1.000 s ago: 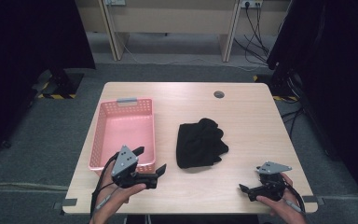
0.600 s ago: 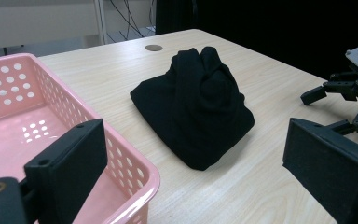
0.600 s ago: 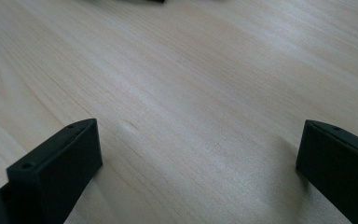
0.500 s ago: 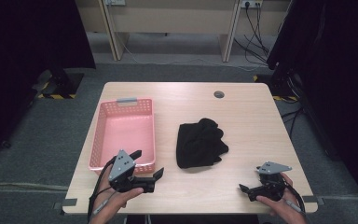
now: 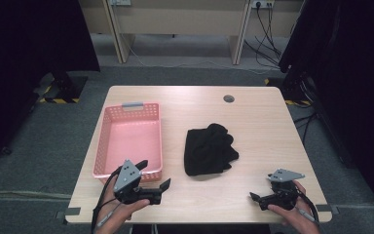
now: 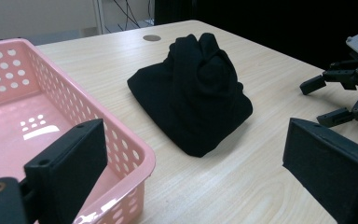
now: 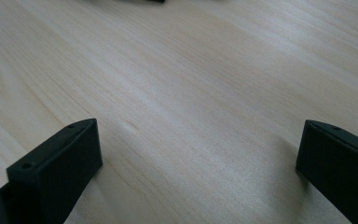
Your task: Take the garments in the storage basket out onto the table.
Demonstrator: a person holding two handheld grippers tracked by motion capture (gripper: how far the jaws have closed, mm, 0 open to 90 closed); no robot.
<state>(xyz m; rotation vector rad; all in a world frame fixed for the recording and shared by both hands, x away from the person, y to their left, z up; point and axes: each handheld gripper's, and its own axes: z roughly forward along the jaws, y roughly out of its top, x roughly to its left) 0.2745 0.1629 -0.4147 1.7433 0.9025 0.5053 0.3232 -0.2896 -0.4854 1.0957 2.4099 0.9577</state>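
A crumpled black cloth [image 5: 208, 148] lies in the middle of the wooden table [image 5: 253, 112]; the left gripper view shows this cloth [image 6: 191, 98] as a bunched heap. To its left stands an empty pink perforated basket [image 5: 131, 141], whose near corner [image 6: 121, 140] is close by in the left gripper view. My left gripper [image 5: 155, 175] hovers open at the basket's front right corner, aimed toward the cloth, nothing between its jaws. My right gripper [image 5: 262, 187] rests open near the table's front right edge, above bare wood [image 7: 196, 93], and is also seen as the right gripper [image 6: 349, 88] across the table.
A round cable hole [image 5: 229, 98] sits near the table's far edge. Beyond the table stand a wooden desk frame [image 5: 175, 24] and cables on grey carpet. Dark curtains [image 5: 29, 44] hang on both sides.
My left gripper has drifted slightly toward the table's near edge, off the basket's front rim. The right gripper, cloth and basket have not moved.
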